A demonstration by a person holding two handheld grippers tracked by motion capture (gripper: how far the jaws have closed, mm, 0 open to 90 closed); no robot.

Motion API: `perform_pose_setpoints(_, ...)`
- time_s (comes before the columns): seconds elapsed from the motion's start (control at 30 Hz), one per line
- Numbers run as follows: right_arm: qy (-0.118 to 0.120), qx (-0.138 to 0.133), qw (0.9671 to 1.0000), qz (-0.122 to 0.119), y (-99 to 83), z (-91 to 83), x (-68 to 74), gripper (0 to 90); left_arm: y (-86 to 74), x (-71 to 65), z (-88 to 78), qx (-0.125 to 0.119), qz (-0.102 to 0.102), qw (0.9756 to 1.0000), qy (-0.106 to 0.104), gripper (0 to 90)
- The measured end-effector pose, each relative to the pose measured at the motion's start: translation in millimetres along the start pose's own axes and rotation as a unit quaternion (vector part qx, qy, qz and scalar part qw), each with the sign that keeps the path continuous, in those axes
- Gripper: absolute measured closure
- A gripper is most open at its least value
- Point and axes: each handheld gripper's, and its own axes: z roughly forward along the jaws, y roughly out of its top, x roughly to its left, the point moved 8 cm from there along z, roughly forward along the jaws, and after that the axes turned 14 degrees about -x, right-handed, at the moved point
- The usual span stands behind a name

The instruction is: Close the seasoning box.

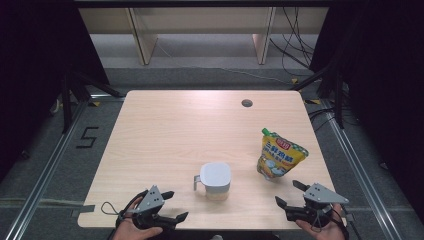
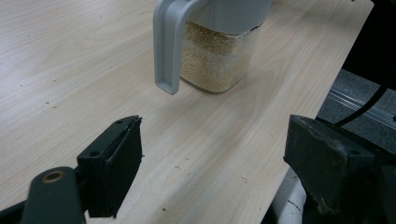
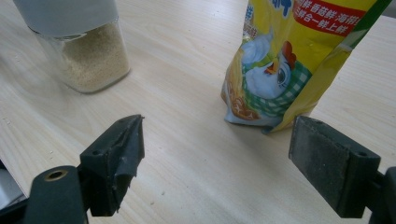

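A clear jar (image 1: pixel 215 181) with a grey lid and a grey handle stands near the table's front middle, holding pale granules (image 2: pixel 212 60). It also shows in the right gripper view as the jar (image 3: pixel 84 56). A yellow stand-up pouch (image 1: pixel 280 154) with a green spout stands upright to its right, with a chicken printed on the pouch (image 3: pixel 285 60). My left gripper (image 1: pixel 176 205) is open at the front left, jaws empty, short of the handle (image 2: pixel 167 46). My right gripper (image 1: pixel 290 194) is open at the front right, just before the pouch.
The wooden table (image 1: pixel 165 130) has a round cable hole (image 1: pixel 246 103) at the back right. Its front edge lies right under both hands. Grey floor, metal rails and cables surround the table, with shelving legs behind.
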Motion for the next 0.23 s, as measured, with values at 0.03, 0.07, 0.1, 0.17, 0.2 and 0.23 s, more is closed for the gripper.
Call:
perform_pose_setpoints(0.03, 0.002, -0.001, 1.0, 0.006, -0.3, 0.6, 0.8, 19.1, -0.1, 0.0, -0.1, 0.0, -0.002, 1.0, 0.0, 18.2)
perform_pose_setpoints(0.07, 0.002, -0.003, 1.0, 0.007, -0.1, 0.7, 0.9, 19.0, 0.0, 0.1, 0.3, -0.003, -0.003, 1.0, 0.001, 18.2)
perform_pose_setpoints(0.1, 0.0, -0.004, 1.0, 0.005, 0.1, 0.5, 0.2, 19.1, 0.0, 0.2, 0.5, -0.004, -0.005, 1.0, 0.001, 18.1)
perform_pose_setpoints(0.17, -0.002, 0.002, 1.0, 0.008, -0.6, -0.2, 0.2, 19.0, -1.1, 2.2, 1.0, -0.001, -0.002, 1.0, 0.004, 17.7)
perform_pose_setpoints(0.2, -0.005, 0.001, 1.0, 0.004, -0.6, -0.3, -0.8, 19.0, -0.9, 1.4, 1.6, -0.003, -0.006, 1.0, 0.003, 17.6)
perform_pose_setpoints(0.23, 0.001, -0.003, 1.0, 0.0, -0.7, 1.3, -1.5, 19.0, -1.0, 3.4, 2.9, -0.007, 0.003, 1.0, 0.005, 17.6)
